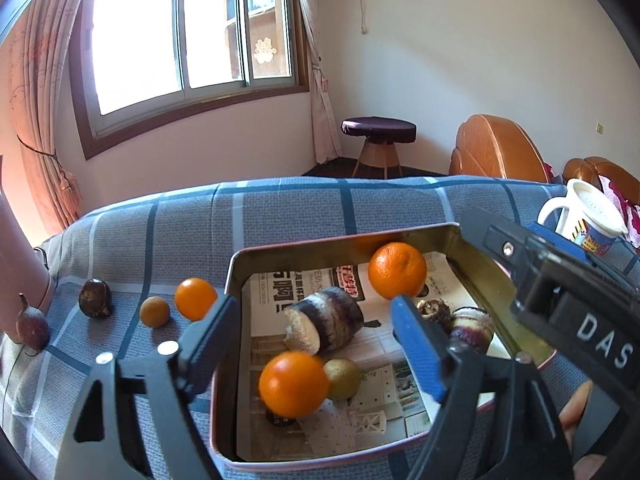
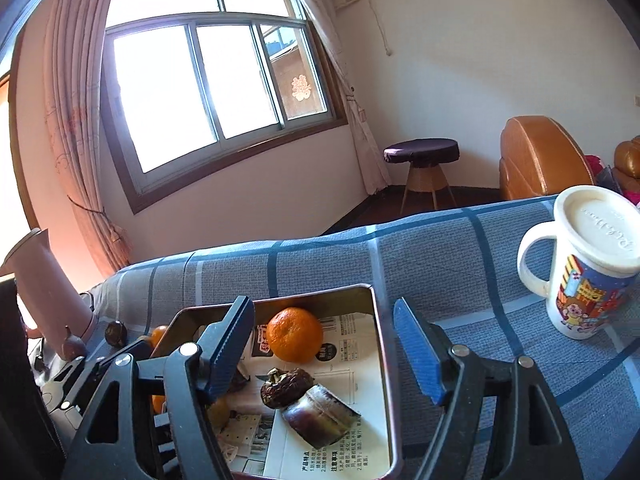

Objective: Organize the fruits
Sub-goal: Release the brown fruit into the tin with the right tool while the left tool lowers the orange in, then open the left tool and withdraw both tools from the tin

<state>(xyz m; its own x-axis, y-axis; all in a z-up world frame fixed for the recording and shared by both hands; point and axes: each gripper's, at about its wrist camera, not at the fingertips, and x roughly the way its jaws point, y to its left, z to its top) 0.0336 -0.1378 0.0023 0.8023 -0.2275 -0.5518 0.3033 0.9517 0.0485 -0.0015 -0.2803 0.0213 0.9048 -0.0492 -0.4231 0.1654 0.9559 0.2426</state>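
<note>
A metal tin [image 1: 236, 264] lined with printed paper sits on the blue checked cloth. It holds a tangerine [image 1: 397, 270], a cut cane piece [image 1: 326, 318], a second dark cane piece [image 1: 472, 326], a small greenish-brown fruit [image 1: 343, 378] and an orange [image 1: 293, 384]. My left gripper [image 1: 312, 308] is open above the tin, and the orange is below and between its fingers, touched by neither. My right gripper [image 2: 322, 308] is open over the tin's [image 2: 380, 360] right side. Below it are a cane piece [image 2: 320, 416], a wrinkled dark fruit [image 2: 286, 386] and the tangerine [image 2: 295, 334].
Left of the tin on the cloth lie an orange [image 1: 195, 298], a small tan fruit [image 1: 155, 311], a dark round fruit [image 1: 95, 298] and a purple fruit [image 1: 32, 326] by a pink flask [image 1: 20, 248]. A lidded mug [image 2: 580, 280] stands at the right.
</note>
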